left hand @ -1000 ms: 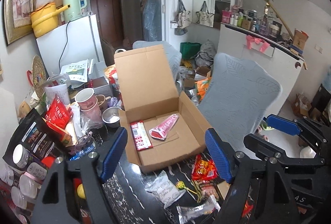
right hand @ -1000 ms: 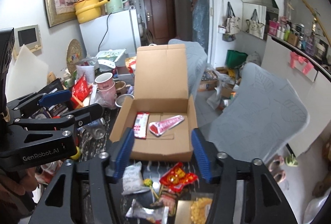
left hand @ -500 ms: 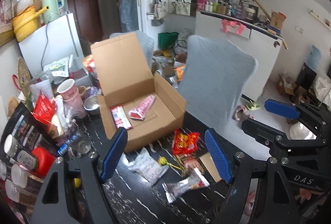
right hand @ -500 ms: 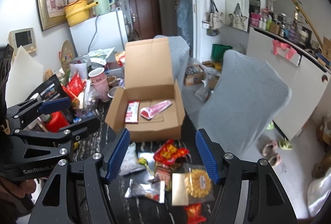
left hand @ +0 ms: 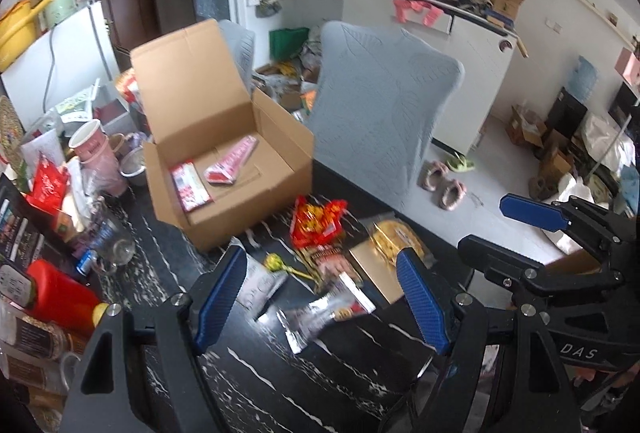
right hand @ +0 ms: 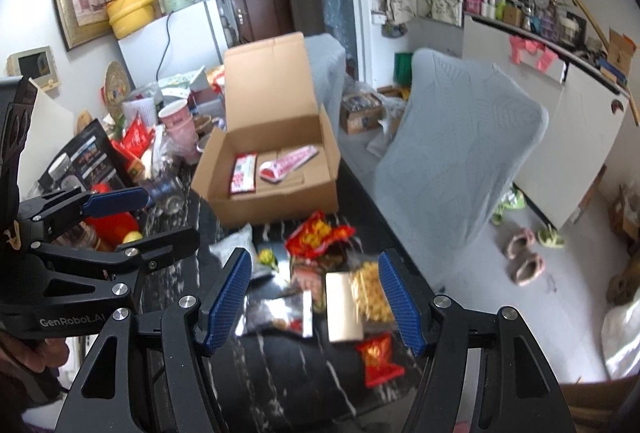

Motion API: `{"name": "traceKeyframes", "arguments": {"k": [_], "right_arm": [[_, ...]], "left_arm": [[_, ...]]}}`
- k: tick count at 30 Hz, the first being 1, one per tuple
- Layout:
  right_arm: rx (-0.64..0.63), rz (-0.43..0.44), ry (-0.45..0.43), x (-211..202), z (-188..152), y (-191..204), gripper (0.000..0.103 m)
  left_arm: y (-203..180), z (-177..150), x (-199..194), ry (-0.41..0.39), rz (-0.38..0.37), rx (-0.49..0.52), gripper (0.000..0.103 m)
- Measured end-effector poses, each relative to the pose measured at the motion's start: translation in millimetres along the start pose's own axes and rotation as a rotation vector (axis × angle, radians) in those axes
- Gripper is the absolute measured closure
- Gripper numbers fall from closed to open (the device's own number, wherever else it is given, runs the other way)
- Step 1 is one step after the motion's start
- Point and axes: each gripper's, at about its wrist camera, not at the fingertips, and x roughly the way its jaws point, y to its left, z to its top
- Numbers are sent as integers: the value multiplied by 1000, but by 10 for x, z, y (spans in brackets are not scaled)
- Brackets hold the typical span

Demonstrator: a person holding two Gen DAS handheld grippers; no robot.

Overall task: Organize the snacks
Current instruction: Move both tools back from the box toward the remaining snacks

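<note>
An open cardboard box (left hand: 248, 211) (right hand: 280, 203) stands on the black marbled table with its lid up. Inside lie a red-and-white packet (left hand: 190, 185) and a pink wrapped snack (left hand: 232, 161). In front of it are loose snacks: a red-yellow bag (left hand: 316, 225) (right hand: 318, 233), a clear pack of yellow pieces (left hand: 394, 241) (right hand: 370, 293), a silver packet (left hand: 320, 317) (right hand: 280, 315), a grey-white packet (left hand: 260, 285), a yellow lollipop (left hand: 274, 262) and a small red packet (right hand: 378, 357). My left gripper (left hand: 320, 253) and right gripper (right hand: 314, 255) hover over these snacks, both open and empty.
A grey-covered chair (left hand: 384, 105) (right hand: 452, 137) stands against the table's right edge. Along the left are pink cups (left hand: 90, 141), a glass jar (left hand: 112, 245), a red bottle (left hand: 60, 297) and other clutter. Slippers (left hand: 444, 185) lie on the floor.
Both grippers have drawn back from the box and dipped toward the near snacks, so the box looks farther and more packets show. The right jaws have widened slightly.
</note>
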Motion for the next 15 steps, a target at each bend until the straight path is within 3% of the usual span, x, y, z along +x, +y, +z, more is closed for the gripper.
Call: {"name": "traceKeyframes", "arguments": {"k": [15], "right_arm": [[73, 3, 131, 212, -563, -177, 36]], "left_arm": [[-133, -485, 383, 157, -86, 73, 26]]}}
